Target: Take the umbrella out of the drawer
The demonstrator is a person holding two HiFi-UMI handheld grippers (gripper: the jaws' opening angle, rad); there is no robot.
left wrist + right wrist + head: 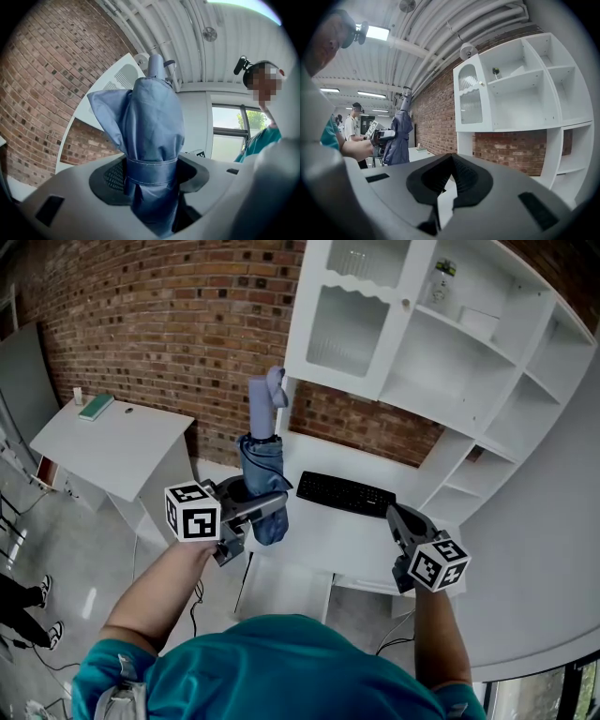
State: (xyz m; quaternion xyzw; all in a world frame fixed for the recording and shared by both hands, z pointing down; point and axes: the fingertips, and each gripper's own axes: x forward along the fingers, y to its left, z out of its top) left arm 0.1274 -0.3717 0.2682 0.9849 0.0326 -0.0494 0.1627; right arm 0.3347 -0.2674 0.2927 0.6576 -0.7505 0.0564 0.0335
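A folded blue umbrella [263, 474] stands nearly upright in the air in front of the white desk [314, 540], its handle end on top. My left gripper [266, 506] is shut on it low down, at the strap around the fabric. In the left gripper view the umbrella [151, 126] fills the middle and the left gripper [150, 180] pinches it from both sides. My right gripper [401, 518] hovers over the desk's right part, jaws together with nothing in them. The right gripper view shows the right gripper [449, 176] shut, and the umbrella [399, 136] far left in the left gripper [382, 137].
A black keyboard [345, 493] lies on the desk. A white shelf unit [459, 362] with a glass-door cabinet [345, 320] rises behind it against the brick wall. A slanted white table [112, 442] stands at left. A person's feet [36, 607] show at the left edge.
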